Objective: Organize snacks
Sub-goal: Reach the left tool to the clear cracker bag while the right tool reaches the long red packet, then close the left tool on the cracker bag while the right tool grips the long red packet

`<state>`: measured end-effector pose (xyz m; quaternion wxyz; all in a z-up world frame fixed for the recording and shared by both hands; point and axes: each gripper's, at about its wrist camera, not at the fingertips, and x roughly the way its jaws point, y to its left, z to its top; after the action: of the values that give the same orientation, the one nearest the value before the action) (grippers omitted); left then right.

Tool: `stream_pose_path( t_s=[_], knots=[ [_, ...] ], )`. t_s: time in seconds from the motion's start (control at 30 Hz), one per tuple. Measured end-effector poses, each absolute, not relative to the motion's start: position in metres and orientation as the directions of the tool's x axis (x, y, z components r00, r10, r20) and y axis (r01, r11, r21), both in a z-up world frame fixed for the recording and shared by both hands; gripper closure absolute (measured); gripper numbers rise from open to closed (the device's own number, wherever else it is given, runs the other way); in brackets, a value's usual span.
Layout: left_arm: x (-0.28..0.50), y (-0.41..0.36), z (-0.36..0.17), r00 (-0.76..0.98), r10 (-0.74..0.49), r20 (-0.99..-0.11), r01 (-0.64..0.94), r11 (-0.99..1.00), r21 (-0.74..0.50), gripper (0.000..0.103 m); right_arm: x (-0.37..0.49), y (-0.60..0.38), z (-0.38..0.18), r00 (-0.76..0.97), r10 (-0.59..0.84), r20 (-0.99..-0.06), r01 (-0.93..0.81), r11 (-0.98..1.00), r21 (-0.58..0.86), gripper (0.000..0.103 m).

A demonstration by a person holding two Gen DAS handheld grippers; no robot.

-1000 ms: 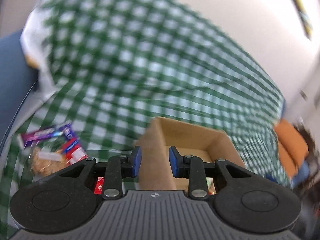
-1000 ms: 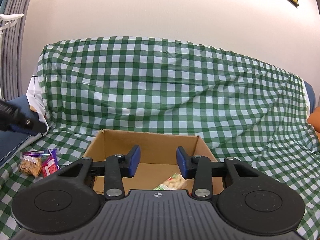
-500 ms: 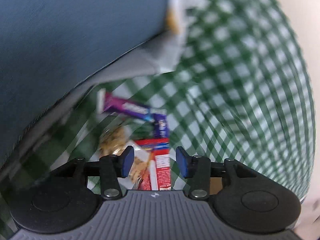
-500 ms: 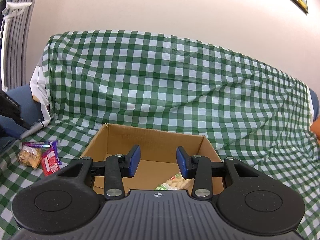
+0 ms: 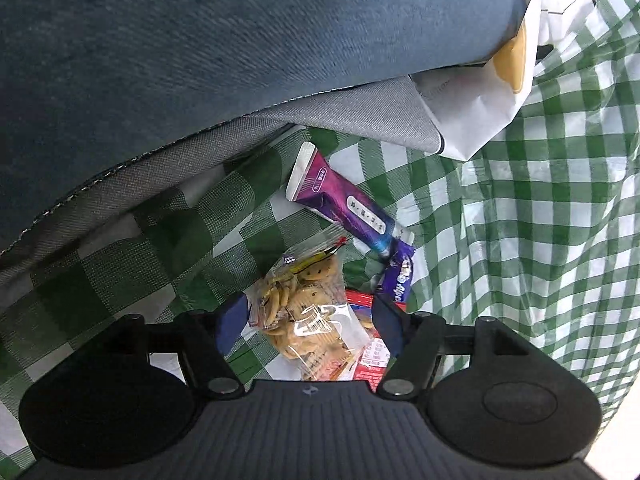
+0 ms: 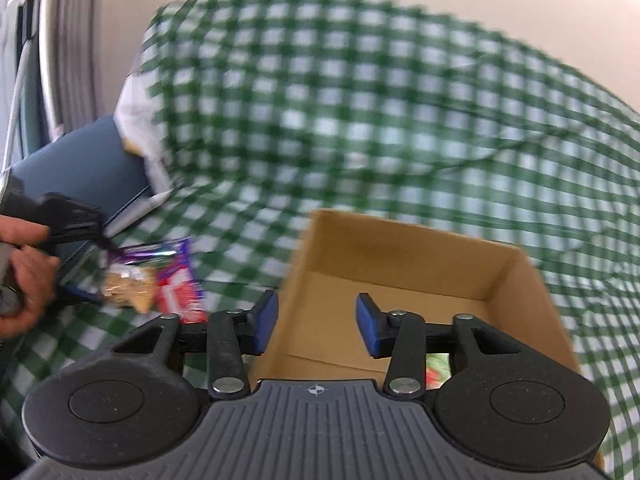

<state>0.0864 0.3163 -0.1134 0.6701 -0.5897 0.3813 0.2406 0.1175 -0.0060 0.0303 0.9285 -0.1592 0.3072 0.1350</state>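
Our left claw points down at the snack pile, its blue pads spreading wider, and a clear bag of small cookies lies between them; we see a gap on the left side, and on the right we cannot tell if the pad touches. Under the bag's right edge, at lower centre of the frame, sits a red packet. Just above lie a small purple wrapper and, further up, a long purple bar running toward the upper left. All rest on the green checked cloth; a blue cushion fills the top of the frame, with a white bag at the upper right.

Our right claw is empty and opening, hovering over the cardboard box at centre right. A green-and-red packet peeks out behind its right finger. At the left edge, our left hand holds the other claw at the snacks.
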Motion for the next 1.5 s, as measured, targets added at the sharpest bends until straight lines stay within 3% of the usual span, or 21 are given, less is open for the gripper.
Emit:
stream_pose_path(
  t_s=[0.17, 0.33, 0.5, 0.7, 0.77, 0.83, 0.93, 1.37, 1.5],
  knots=[
    [0.093, 0.315, -0.112, 0.562, -0.120, -0.819, -0.782, 0.247, -0.573, 0.035, 0.143, 0.070, 0.009, 0.717, 0.180, -0.673, -0.426, 0.878, -0.219, 0.044],
    [0.098, 0.312, -0.106, 0.554, -0.082, -0.829, -0.780, 0.298, -0.551, 0.051, 0.171, 0.126, -0.043, 0.646, 0.151, -0.748, -0.502, 0.823, -0.267, 0.041],
    [0.097, 0.310, -0.089, 0.549, -0.007, -0.836, -0.771, 0.382, -0.509, 0.053, 0.202, 0.144, -0.092, 0.580, 0.098, -0.809, -0.519, 0.810, -0.274, 0.036],
    [0.091, 0.314, -0.082, 0.540, 0.024, -0.841, -0.772, 0.413, -0.484, 0.053, 0.212, 0.143, -0.124, 0.524, 0.080, -0.848, -0.536, 0.805, -0.255, 0.037],
    [0.092, 0.312, -0.078, 0.529, 0.041, -0.848, -0.769, 0.446, -0.458, 0.053, 0.206, 0.142, -0.124, 0.534, 0.092, -0.841, -0.542, 0.800, -0.257, 0.048],
    [0.093, 0.309, -0.075, 0.531, 0.045, -0.846, -0.753, 0.482, -0.447, 0.053, 0.197, 0.141, -0.119, 0.551, 0.116, -0.826, -0.551, 0.794, -0.256, 0.066],
    [0.094, 0.305, -0.070, 0.526, 0.060, -0.848, -0.733, 0.539, -0.416, 0.053, 0.184, 0.137, -0.110, 0.555, 0.140, -0.820, -0.559, 0.793, -0.243, 0.080],
    [0.074, 0.256, -0.046, 0.542, 0.151, -0.827, -0.541, 0.816, -0.205, 0.053, 0.082, 0.086, -0.055, 0.558, 0.226, -0.798, -0.497, 0.862, -0.103, 0.082],
    [0.058, 0.240, -0.052, 0.509, 0.076, -0.858, -0.424, 0.889, -0.173, 0.053, 0.046, 0.070, -0.055, 0.539, 0.260, -0.801, -0.533, 0.842, -0.086, 0.082]
  ],
)
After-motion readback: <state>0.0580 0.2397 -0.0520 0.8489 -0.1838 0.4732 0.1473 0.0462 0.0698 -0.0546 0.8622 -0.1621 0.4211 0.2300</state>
